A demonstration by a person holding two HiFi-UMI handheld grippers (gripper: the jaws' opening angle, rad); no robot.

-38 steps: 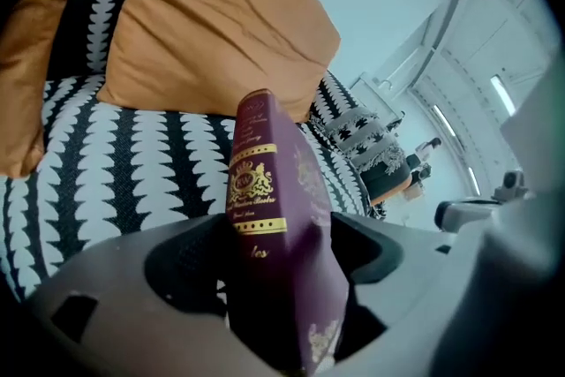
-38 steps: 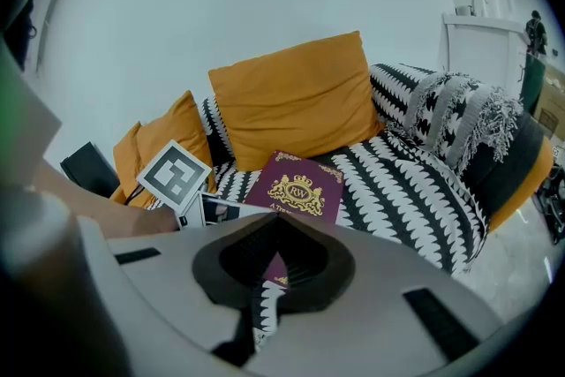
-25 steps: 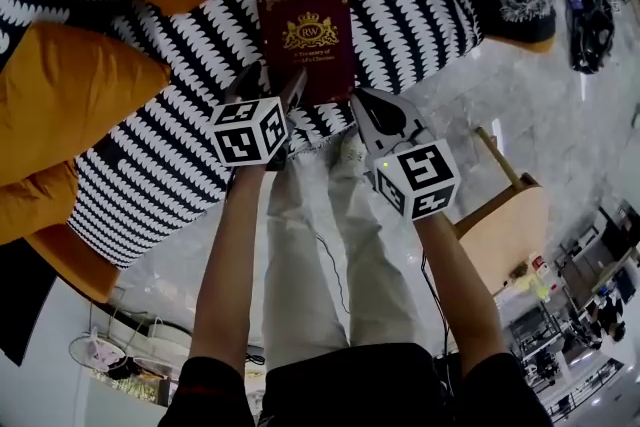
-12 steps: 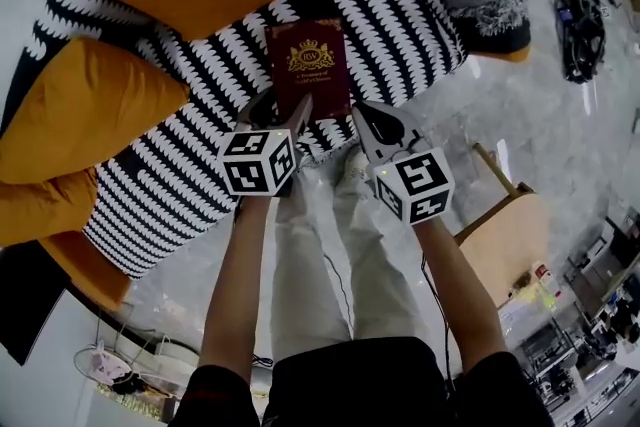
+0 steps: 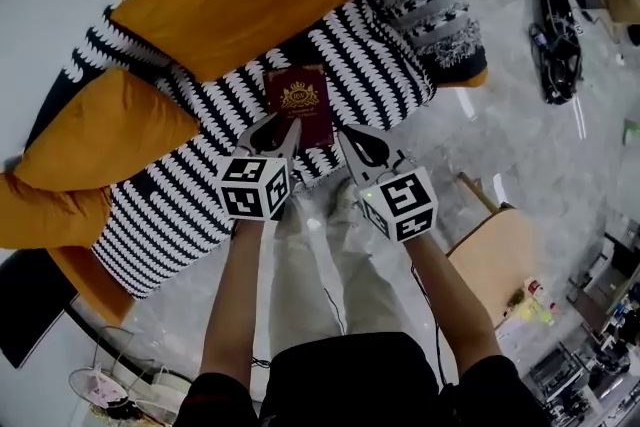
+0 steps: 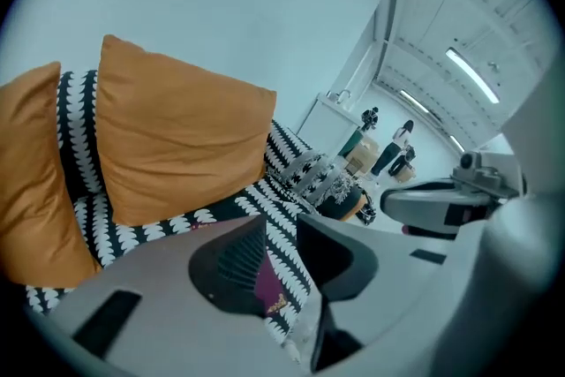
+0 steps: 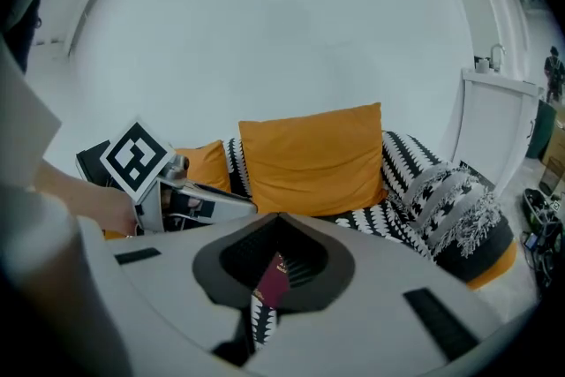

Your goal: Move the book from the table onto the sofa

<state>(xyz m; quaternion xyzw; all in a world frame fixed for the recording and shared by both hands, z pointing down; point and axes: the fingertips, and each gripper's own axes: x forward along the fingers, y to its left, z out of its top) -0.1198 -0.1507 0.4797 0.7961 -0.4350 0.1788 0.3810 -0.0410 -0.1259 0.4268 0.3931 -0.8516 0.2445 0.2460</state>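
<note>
Where the book (image 5: 300,103) lies: flat on the sofa (image 5: 390,65) seat, just in front of the cushion (image 5: 240,5).
Left gripper (image 5: 282,127): raised clear of the book, jaws just been closing to a narrow gap, nothing between them.
Right gripper (image 5: 348,135): closed, empty.
Our advice: we would draw both straight back, without brushing the cover.

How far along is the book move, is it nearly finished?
Done: the book lies flat on the sofa seat. In hand: nothing; the left gripper, jaws just closing on nothing, and the shut right gripper hover clear of it. Left: seemingly nothing.
</note>
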